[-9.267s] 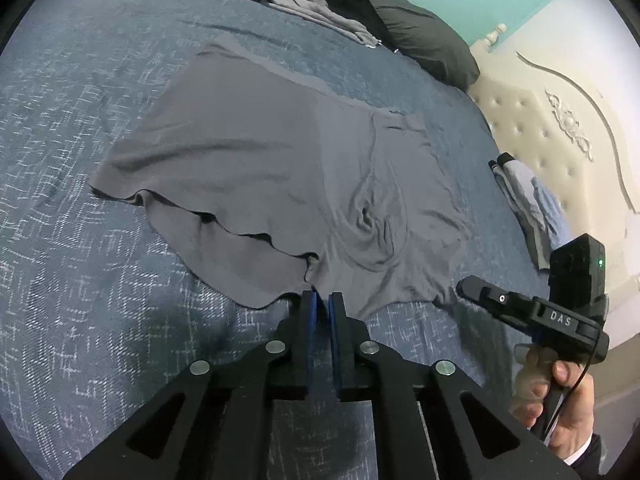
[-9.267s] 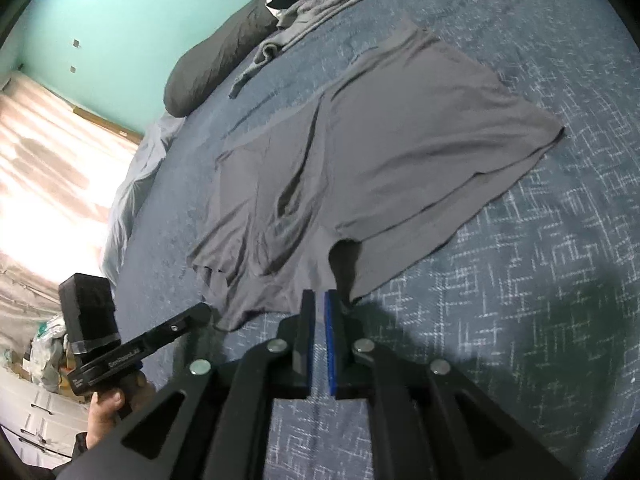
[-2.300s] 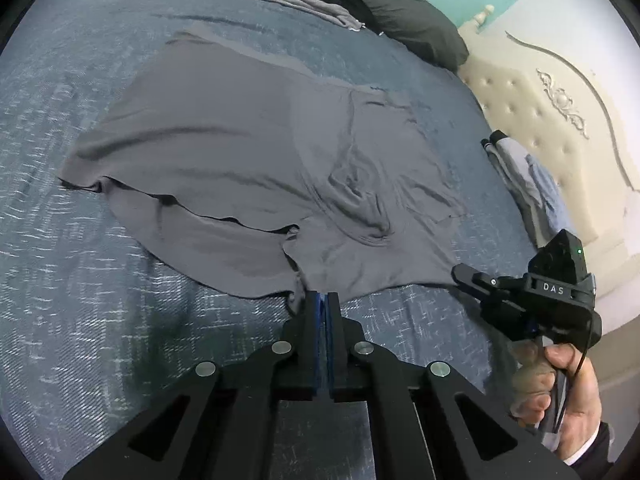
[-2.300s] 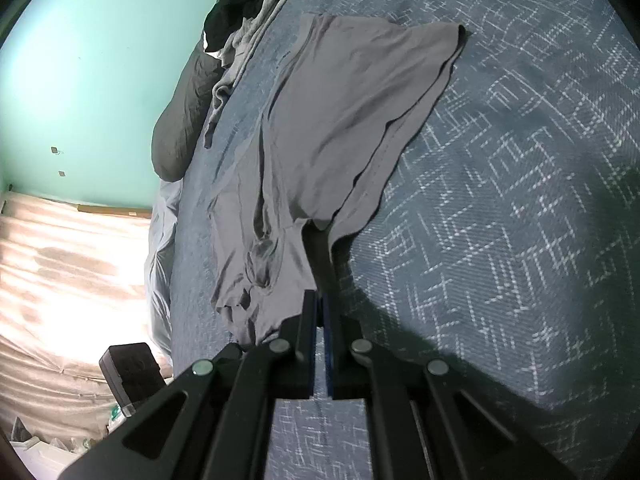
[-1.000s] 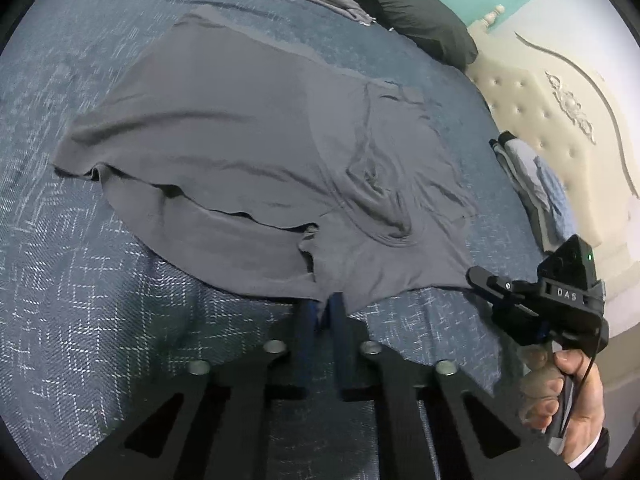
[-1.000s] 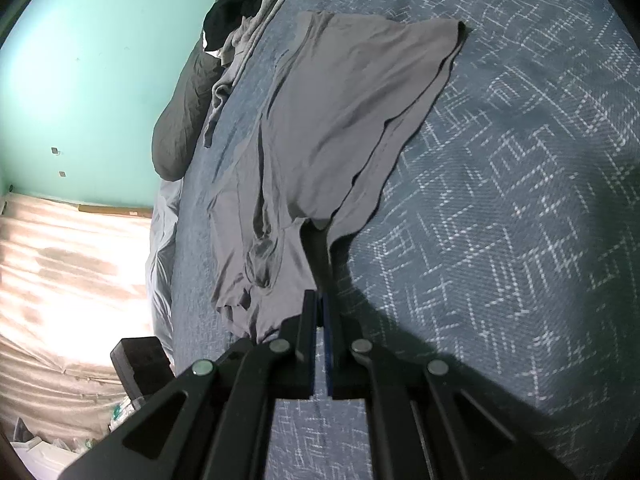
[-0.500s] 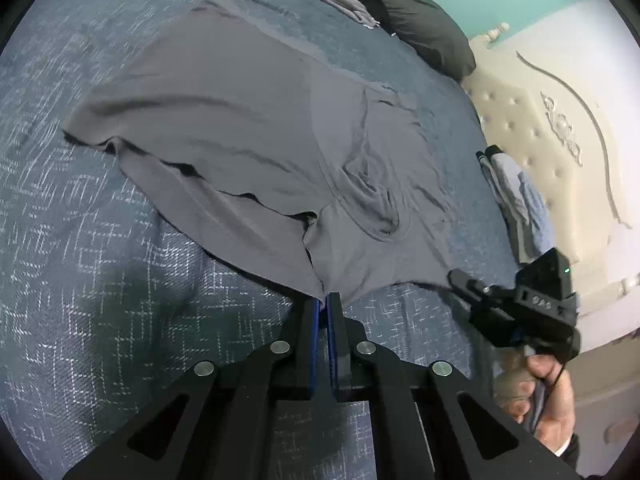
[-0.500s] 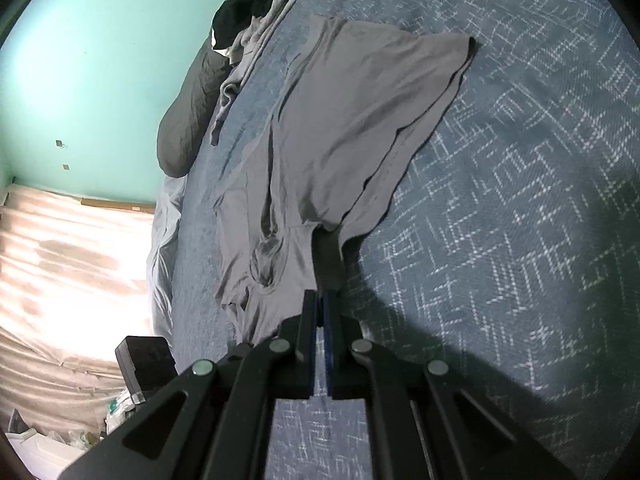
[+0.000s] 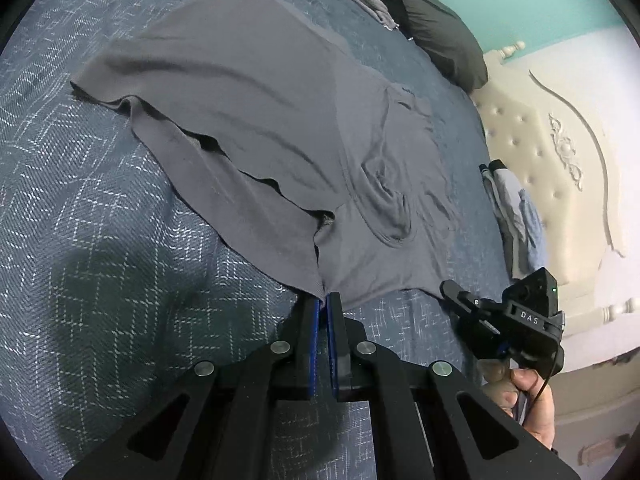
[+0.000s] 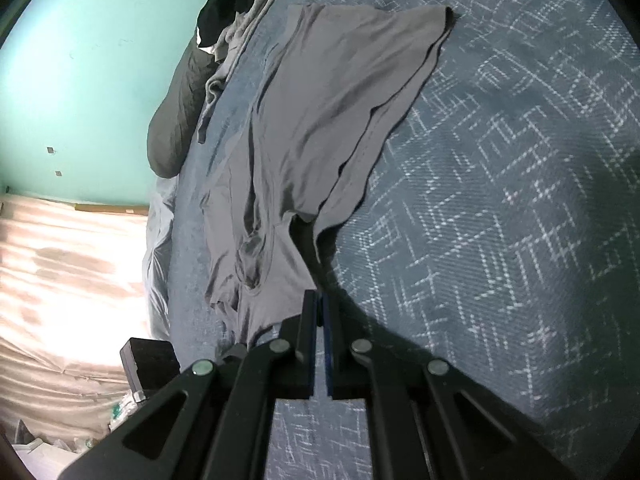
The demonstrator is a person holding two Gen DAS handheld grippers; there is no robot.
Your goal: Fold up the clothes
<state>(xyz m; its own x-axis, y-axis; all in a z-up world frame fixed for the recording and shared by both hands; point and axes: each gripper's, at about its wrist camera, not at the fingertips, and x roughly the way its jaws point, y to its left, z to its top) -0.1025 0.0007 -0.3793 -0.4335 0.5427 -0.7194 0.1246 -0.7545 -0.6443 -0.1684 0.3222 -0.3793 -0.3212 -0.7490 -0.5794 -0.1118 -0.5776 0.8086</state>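
A wide bed with a dark blue patterned cover (image 9: 100, 240) fills most of both views, and on it lies a pair of grey shorts (image 9: 248, 92), spread out with the waistband toward the far side and the leg hems toward the cameras. The fabric is thin and smooth, with long soft creases; the near leg hem gapes in a few dark slits, and a bunched fold sits at the crotch. Behind it are a dark pillow (image 9: 440, 36) and a heap of lighter grey clothes (image 10: 240, 28), with a cream padded headboard (image 9: 532, 152) to one side. The left gripper (image 9: 323, 300) has its jaws pressed nearly together on the near hem at the crotch seam, pulling the cloth into a small taut peak. The right gripper (image 10: 320, 300) has its jaws closed on the other leg's hem corner, which rises off the cover. Compared with half a second ago, the cloth is lifted slightly more and the shorts sit closer in the left view. A hand (image 9: 532, 400) holds the right gripper's handle.
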